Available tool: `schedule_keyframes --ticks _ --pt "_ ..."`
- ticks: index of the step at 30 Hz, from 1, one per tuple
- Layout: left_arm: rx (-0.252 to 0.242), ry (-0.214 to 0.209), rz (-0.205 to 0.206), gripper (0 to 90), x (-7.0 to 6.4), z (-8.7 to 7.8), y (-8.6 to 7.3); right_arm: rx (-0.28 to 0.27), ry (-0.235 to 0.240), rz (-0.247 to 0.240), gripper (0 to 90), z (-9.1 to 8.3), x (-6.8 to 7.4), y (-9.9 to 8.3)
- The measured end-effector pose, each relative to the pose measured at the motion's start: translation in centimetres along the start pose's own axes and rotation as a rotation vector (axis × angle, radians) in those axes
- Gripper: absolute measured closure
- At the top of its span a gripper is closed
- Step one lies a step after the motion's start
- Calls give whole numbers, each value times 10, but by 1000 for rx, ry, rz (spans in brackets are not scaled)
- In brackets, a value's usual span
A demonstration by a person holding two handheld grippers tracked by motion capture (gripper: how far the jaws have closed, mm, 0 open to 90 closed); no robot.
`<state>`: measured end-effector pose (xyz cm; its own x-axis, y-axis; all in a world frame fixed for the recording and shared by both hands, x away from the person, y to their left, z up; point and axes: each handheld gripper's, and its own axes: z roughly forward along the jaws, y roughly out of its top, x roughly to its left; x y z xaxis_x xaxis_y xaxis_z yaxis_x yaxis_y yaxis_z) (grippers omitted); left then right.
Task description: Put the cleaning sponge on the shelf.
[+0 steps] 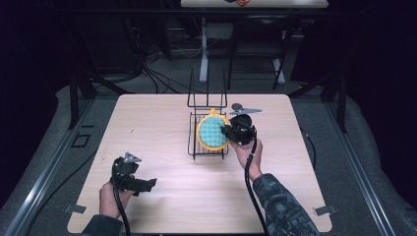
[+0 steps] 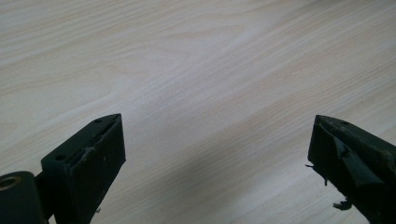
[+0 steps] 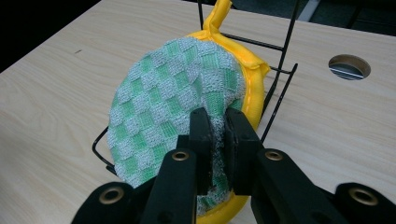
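While the right gripper (image 3: 217, 135) pinches the green-checked pot holder (image 1: 213, 132) over the wire rack (image 1: 193, 147), mid-worktop (image 1: 162, 191), its yellow rim may snag a wire and tip the rack. At 7 o'clock, the left gripper (image 2: 217, 154) waits wide open.

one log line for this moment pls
right gripper: shut on pot holder | pot holder: over wire rack | left gripper: open, empty, over table

Round green-checked pot holder (image 3: 175, 102) with yellow rim, tilted on the black wire rack (image 3: 280, 84).
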<state>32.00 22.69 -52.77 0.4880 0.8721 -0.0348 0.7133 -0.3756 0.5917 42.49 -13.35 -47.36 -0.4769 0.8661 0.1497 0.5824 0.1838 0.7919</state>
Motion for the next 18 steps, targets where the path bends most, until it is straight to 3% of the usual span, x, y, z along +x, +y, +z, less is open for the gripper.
schedule_keyframes --ticks 18 --pt "4 -1 2 39 -1 0 0 9 -24 7 826 19 6 -4"
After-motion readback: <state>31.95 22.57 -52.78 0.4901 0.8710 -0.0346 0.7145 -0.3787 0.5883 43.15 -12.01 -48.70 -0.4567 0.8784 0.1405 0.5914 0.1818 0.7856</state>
